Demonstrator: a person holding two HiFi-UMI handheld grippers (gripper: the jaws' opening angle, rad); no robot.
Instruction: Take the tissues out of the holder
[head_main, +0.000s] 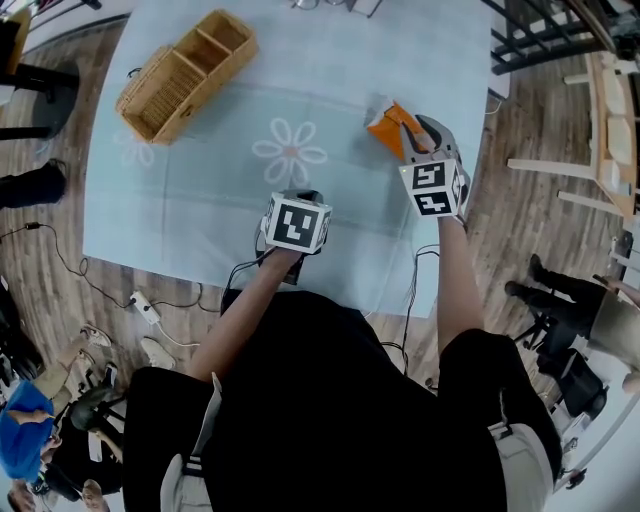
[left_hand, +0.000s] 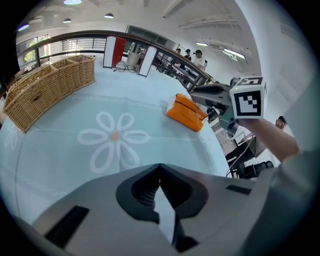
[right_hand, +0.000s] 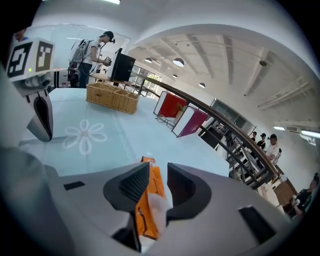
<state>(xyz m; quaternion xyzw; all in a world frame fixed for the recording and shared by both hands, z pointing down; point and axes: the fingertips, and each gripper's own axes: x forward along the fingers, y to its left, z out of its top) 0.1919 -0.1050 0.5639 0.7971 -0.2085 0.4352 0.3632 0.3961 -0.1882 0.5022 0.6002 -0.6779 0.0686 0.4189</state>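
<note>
Your right tongs (right_hand: 157, 172) are standing partly apart around the orange fabric tissue holder (right_hand: 145, 215) and its white tissue (right_hand: 157, 206), gripping neither. The holder is lying on the pale blue flowered worktop (head_main: 200, 200). Your left tongs (left_hand: 160, 170) are hovering closed and empty, well apart from the woven wicker basket (head_main: 185, 75).

Lg indoor hall: railing (right_hand: 240, 140), ceiling lts (right_hand: 178, 61).

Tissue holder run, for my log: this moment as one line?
left claw: shut | right claw: open, orange tissue holder between | wicker basket: apart
</note>
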